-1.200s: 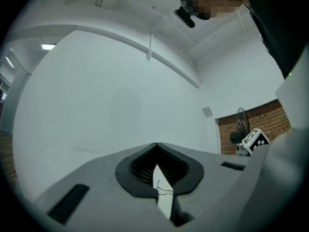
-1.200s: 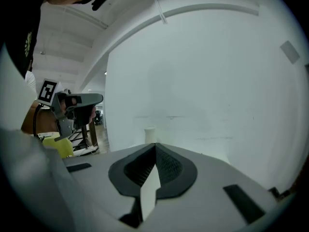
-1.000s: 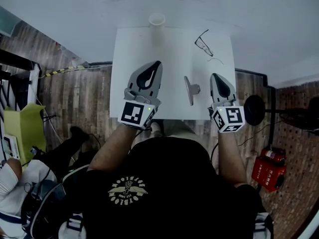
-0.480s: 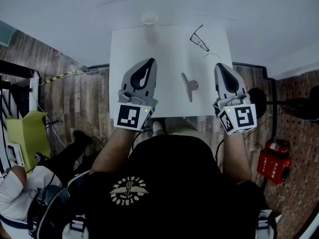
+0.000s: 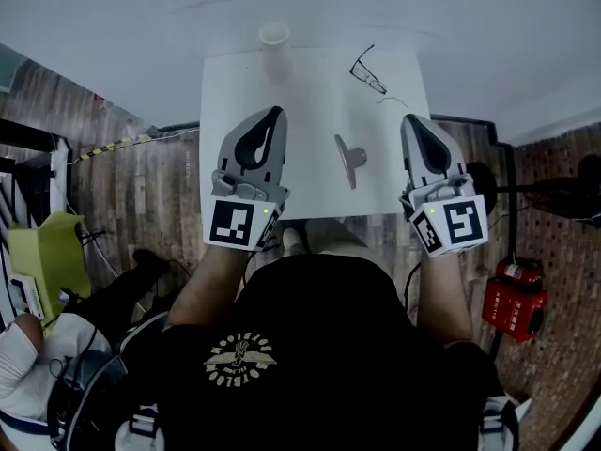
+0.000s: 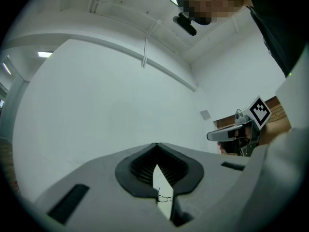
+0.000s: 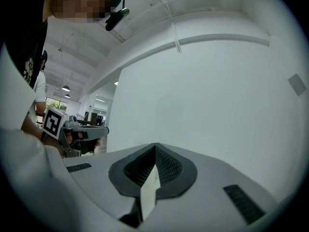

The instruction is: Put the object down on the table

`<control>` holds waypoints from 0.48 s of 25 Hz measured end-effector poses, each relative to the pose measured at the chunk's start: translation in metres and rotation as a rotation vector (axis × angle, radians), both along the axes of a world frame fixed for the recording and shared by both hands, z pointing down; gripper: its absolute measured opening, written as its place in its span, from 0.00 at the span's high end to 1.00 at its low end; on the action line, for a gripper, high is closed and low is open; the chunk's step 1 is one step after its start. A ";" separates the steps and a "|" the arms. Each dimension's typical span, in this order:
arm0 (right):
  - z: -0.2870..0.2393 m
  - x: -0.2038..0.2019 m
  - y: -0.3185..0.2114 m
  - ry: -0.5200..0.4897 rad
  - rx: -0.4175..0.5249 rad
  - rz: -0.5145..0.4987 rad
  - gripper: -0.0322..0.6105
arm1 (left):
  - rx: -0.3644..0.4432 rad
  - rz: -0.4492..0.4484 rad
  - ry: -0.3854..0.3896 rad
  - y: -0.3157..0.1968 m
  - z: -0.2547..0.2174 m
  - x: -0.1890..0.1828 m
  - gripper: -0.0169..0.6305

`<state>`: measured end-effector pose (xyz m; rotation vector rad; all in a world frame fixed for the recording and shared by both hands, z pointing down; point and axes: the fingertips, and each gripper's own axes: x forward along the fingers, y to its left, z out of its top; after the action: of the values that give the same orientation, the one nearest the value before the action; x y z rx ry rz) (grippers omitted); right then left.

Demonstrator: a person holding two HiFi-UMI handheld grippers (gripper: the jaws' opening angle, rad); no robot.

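Note:
A grey flat tool with a short stem (image 5: 349, 159) lies on the white table (image 5: 310, 186), between my two grippers and touching neither. My left gripper (image 5: 273, 111) hovers over the table's left half, jaws together and empty. My right gripper (image 5: 411, 120) hangs at the table's right edge, also shut with nothing in it. In the left gripper view the jaw tips (image 6: 156, 145) meet, and a pair of glasses (image 6: 164, 197) shows through the slit below them. In the right gripper view the tips (image 7: 155, 145) meet as well.
A pale cup (image 5: 273, 36) stands at the table's far edge and black-rimmed glasses (image 5: 368, 73) lie at the far right. Wooden floor surrounds the table. A black round stand base (image 5: 479, 200) and a red extinguisher (image 5: 508, 308) sit to the right.
Both grippers have drifted slightly outward, away from the grey tool, and the head view has shifted a little. The tool has stayed flat on the table, and both jaws stayed shut.

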<state>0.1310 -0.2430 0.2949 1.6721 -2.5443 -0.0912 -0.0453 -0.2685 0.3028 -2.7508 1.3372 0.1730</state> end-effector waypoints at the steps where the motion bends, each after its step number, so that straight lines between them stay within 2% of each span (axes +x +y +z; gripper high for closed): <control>1: 0.002 0.000 0.002 0.000 -0.006 0.002 0.95 | 0.003 0.002 0.003 0.001 0.000 0.000 0.96; 12: 0.005 -0.002 0.019 -0.011 -0.031 0.023 0.95 | 0.003 0.037 0.009 0.015 0.000 0.001 0.96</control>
<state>0.1292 -0.2235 0.3000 1.6956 -2.5203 -0.0410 -0.0443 -0.2539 0.3028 -2.7766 1.2882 0.1899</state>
